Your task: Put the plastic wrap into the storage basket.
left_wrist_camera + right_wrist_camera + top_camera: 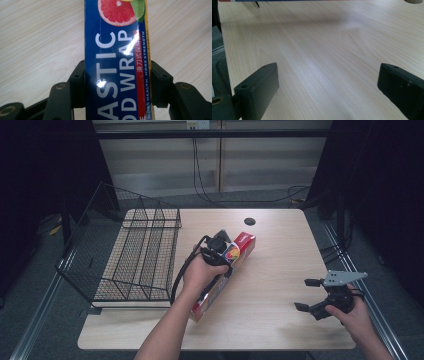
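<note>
A long blue and red box of plastic food wrap (243,244) lies slantwise at the middle of the wooden table (280,255). My left gripper (220,251) is shut on the box, one black jaw against each long side. In the left gripper view the box (117,37) runs up between the jaws of the left gripper (117,77), with a grapefruit picture at its far end. Whether the box rests on the table or hangs just above it I cannot tell. My right gripper (306,294) stands open near the table's right front edge. Its jaws (329,75) are wide apart over bare wood.
A black wire basket (130,255) stands at the table's left side, overhanging the left edge. A dark round hole (250,221) sits near the back edge. Cables run along the floor behind the table. Bare wood lies between the box and my right gripper.
</note>
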`<state>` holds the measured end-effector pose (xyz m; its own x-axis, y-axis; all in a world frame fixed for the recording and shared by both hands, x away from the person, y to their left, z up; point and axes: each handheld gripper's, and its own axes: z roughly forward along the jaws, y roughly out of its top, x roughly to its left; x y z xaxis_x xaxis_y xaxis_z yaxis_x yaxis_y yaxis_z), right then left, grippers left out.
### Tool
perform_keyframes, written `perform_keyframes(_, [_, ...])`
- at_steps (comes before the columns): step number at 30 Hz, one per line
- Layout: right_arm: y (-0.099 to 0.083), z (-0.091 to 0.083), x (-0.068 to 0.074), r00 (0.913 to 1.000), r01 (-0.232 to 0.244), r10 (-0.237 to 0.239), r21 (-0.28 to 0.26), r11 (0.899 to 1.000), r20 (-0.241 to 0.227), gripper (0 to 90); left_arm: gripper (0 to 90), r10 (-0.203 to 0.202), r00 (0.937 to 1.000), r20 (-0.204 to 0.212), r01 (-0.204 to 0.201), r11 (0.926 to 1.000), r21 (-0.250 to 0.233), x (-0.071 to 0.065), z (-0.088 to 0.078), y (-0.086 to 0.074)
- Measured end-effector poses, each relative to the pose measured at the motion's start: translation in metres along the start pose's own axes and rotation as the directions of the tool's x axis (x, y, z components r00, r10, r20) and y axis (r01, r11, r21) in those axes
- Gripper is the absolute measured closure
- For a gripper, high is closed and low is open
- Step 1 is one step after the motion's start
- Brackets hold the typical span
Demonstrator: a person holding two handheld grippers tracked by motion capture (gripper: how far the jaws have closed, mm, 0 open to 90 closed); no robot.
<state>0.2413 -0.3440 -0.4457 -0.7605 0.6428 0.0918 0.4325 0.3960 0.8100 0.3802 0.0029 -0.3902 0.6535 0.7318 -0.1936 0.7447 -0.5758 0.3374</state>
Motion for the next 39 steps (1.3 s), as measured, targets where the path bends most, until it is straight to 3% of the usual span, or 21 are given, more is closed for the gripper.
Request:
perform_keyframes(17, [0.000,-0.001,0.000,1.0000,-0.002,0.002,-0.003,1.000,0.009,3.2,43.7,-0.046,0.9988,-0.018,0.046,0.9987,-0.023,0.012,-0.041,0.004])
perform_keyframes(23, [0.000,-0.001,0.000,1.0000,0.001,-0.001,-0.001,1.000,0.006,3.2,43.7,-0.083,0.9964,-0.019,0.083,0.9962,-0.028,0.018,-0.054,0.003])
perform_keyframes(39, [0.000,0.000,0.000,1.0000,0.002,-0.002,-0.003,1.000,0.005,3.2,43.7,-0.122,0.9912,-0.052,0.120,0.9922,-0.034,0.033,-0.083,0.004])
